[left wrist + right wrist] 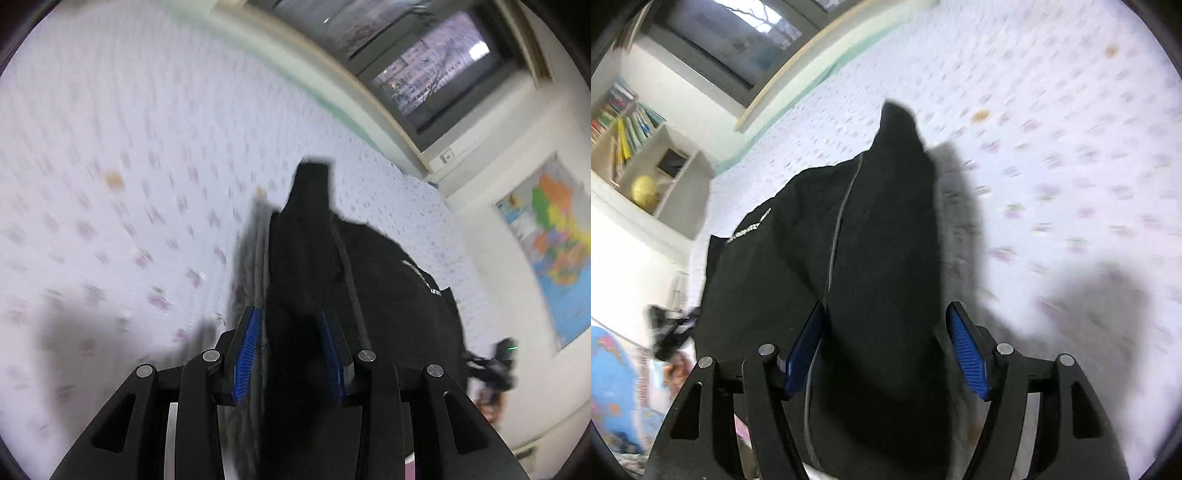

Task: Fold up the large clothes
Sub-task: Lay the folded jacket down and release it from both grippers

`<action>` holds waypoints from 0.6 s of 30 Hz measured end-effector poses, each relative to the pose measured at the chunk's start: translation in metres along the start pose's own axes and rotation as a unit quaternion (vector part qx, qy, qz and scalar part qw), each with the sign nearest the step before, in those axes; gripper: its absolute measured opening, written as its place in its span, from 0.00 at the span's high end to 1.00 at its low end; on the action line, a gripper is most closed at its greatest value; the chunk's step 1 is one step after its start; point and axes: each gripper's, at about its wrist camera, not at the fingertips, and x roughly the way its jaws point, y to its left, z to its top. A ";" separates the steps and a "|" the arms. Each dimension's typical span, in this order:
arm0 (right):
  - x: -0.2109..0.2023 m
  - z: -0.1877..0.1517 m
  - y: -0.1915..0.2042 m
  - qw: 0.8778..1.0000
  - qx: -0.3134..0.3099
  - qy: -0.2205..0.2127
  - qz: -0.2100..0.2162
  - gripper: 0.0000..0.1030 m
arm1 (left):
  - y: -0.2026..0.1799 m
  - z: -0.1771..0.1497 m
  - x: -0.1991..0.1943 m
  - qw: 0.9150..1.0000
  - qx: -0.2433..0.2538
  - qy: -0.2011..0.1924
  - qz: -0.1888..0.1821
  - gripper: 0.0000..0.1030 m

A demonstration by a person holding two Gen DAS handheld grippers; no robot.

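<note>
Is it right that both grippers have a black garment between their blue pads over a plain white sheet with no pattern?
Not quite: the sheet is not plain. It is white with small purplish flower prints, which both wrist views show. The rest holds: the black garment lies between the blue pads of the left gripper and of the right gripper.

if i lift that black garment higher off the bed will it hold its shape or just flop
Probably flop: the black garment drapes in soft folds from between the pads of the right claw down onto the floral sheet. It looks fairly heavy for cloth, hanging in a thick bundle through the left claw. It may slip: the right pad seems clear of it.
</note>
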 end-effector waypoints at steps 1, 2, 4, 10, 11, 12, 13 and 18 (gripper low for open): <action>-0.020 -0.001 -0.001 0.999 -0.014 -0.019 -0.022 0.30 | -0.013 0.000 -0.010 1.000 0.016 -0.009 0.002 0.65; -0.038 -0.001 -0.016 0.999 -0.023 -0.031 -0.028 0.30 | -0.030 0.000 -0.020 0.999 0.036 -0.018 0.005 0.65; -0.053 0.001 0.020 0.997 -0.048 -0.061 -0.023 0.30 | -0.072 -0.001 -0.025 0.996 0.085 -0.022 0.016 0.65; -0.013 -0.006 0.111 0.991 -0.113 -0.030 -0.061 0.28 | -0.155 -0.018 0.030 0.989 0.143 0.037 0.032 0.56; -0.012 -0.012 0.107 0.991 -0.116 -0.024 -0.067 0.28 | -0.161 -0.021 0.042 0.988 0.145 0.044 0.040 0.56; -0.003 -0.015 0.110 0.989 -0.121 -0.016 -0.081 0.28 | -0.165 -0.025 0.059 0.987 0.146 0.057 0.043 0.56; 0.017 -0.017 0.117 0.985 -0.132 -0.006 -0.113 0.28 | -0.165 -0.028 0.070 0.986 0.148 0.068 0.046 0.56; 0.061 -0.038 0.106 0.978 -0.138 0.037 -0.154 0.28 | -0.144 -0.043 0.131 0.981 0.114 0.135 0.083 0.56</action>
